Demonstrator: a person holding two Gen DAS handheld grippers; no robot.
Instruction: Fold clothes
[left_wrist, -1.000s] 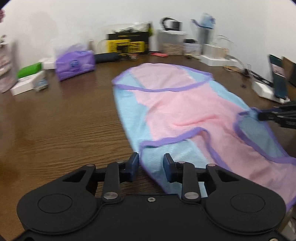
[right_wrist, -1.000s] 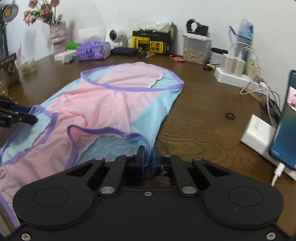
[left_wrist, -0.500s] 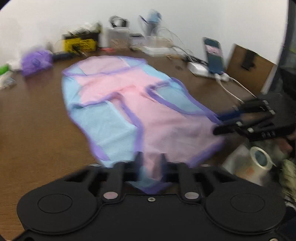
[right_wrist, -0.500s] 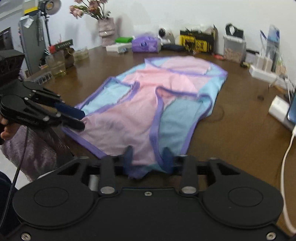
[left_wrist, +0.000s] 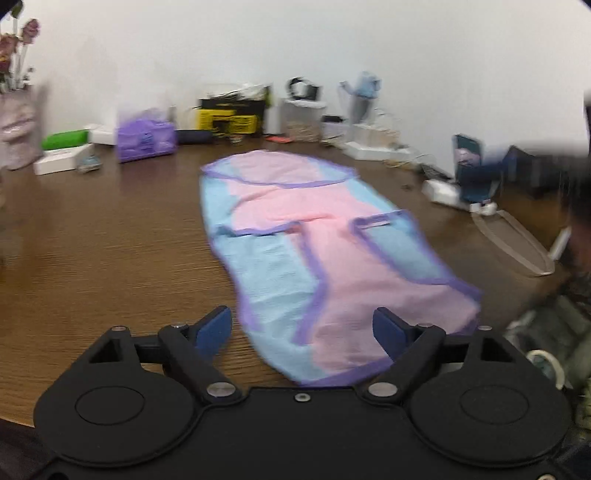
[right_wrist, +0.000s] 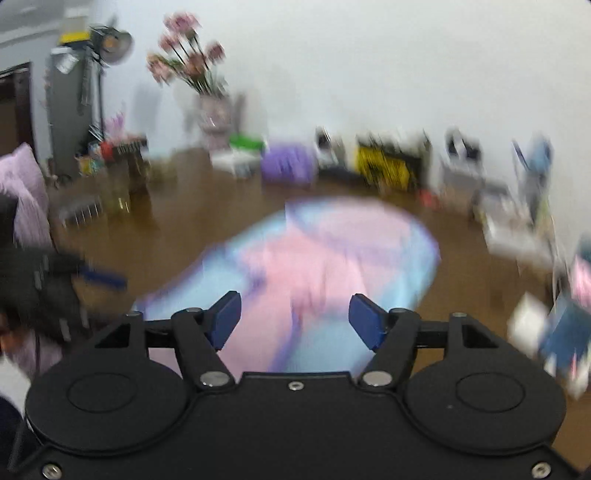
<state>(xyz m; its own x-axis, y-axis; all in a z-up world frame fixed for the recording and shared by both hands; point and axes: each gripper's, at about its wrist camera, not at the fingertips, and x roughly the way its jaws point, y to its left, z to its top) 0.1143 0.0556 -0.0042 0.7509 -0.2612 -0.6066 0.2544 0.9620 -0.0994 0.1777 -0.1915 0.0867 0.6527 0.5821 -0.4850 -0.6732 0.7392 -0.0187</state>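
Observation:
A pink and light-blue garment with purple trim (left_wrist: 317, 243) lies flat and lengthwise on the brown wooden table (left_wrist: 103, 240), both side flaps folded in over the pink middle. My left gripper (left_wrist: 303, 328) is open and empty, just above the garment's near hem. My right gripper (right_wrist: 295, 317) is open and empty over the garment's near end (right_wrist: 325, 266); that view is blurred by motion. The left gripper shows at the left edge of the right wrist view (right_wrist: 99, 277).
Along the back wall stand a purple tissue pack (left_wrist: 146, 140), a yellow-black box (left_wrist: 231, 116), a clear container (left_wrist: 303, 120), chargers and cables (left_wrist: 376, 147). A phone on a stand (left_wrist: 469, 166) is at the right. A flower vase (right_wrist: 214, 110) stands at the far left.
Both grippers were shut on the garment's near hem half a second ago; now both are open and have let it go. The garment has settled flat.

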